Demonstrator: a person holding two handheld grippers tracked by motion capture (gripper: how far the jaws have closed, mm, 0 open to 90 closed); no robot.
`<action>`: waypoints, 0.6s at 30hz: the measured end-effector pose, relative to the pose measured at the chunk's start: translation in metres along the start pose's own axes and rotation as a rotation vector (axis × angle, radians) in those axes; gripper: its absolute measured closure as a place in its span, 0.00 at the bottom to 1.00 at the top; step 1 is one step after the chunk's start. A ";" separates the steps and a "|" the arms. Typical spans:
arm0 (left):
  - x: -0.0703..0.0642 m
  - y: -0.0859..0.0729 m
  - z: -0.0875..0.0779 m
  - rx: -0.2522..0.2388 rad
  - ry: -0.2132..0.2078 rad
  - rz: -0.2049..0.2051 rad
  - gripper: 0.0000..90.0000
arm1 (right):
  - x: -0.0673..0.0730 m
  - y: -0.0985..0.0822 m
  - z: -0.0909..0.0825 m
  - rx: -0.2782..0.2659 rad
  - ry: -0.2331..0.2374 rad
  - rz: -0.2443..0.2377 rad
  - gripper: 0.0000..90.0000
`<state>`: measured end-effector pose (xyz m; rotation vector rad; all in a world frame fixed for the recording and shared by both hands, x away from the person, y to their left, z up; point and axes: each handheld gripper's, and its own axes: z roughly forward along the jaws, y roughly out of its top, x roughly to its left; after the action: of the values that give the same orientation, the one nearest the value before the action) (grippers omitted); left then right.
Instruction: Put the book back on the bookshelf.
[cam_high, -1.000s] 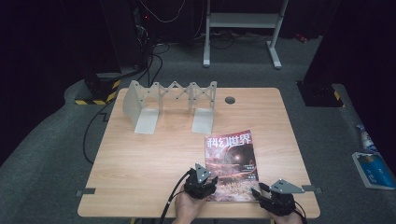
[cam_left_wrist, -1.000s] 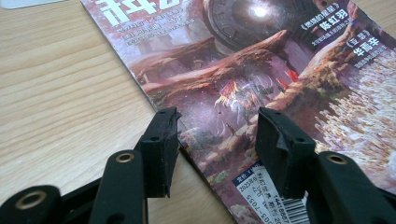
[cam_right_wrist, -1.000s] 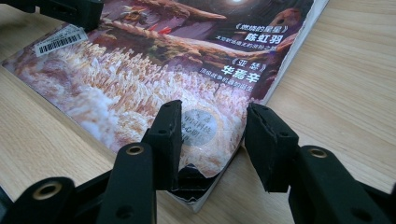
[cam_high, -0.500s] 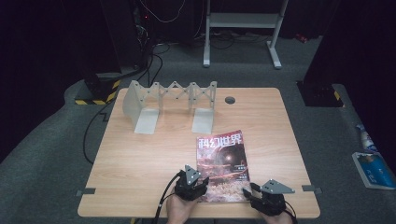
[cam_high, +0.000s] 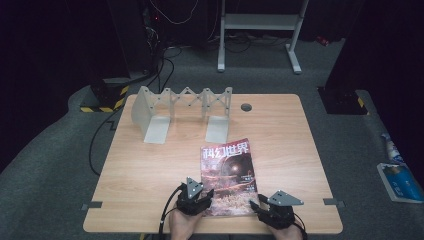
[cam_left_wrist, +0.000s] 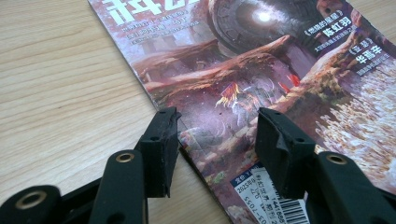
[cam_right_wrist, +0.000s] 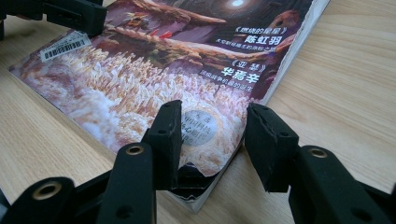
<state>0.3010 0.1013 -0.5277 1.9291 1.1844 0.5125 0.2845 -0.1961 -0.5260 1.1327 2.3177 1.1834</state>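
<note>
With both grippers' jaws parted and empty, the left gripper (cam_left_wrist: 215, 135) straddling the magazine (cam_high: 227, 175)'s near-left edge and the right gripper (cam_right_wrist: 210, 135) its near-right corner, each should probably close squarely on the cover lying flat at the table (cam_high: 150, 170)'s near side.

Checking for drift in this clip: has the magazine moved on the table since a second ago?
Yes. The magazine slid left and toward the person, away from the rack.

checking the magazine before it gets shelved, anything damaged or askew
Yes: the magazine has a torn, curled near corner between the right gripper's open jaws. It also lies slightly skewed to the table edge.
</note>
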 end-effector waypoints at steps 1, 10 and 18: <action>0.001 -0.001 -0.001 -0.001 0.001 -0.002 0.55 | 0.001 0.000 0.001 -0.003 0.003 0.000 0.63; 0.015 -0.004 -0.004 -0.005 -0.005 -0.062 0.54 | 0.009 0.004 0.011 -0.023 0.006 -0.003 0.63; 0.023 0.005 0.004 0.020 -0.002 -0.085 0.45 | 0.014 0.006 0.014 -0.037 -0.013 -0.062 0.63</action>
<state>0.3182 0.1186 -0.5277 1.8864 1.2691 0.4549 0.2866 -0.1758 -0.5283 1.0448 2.2947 1.1878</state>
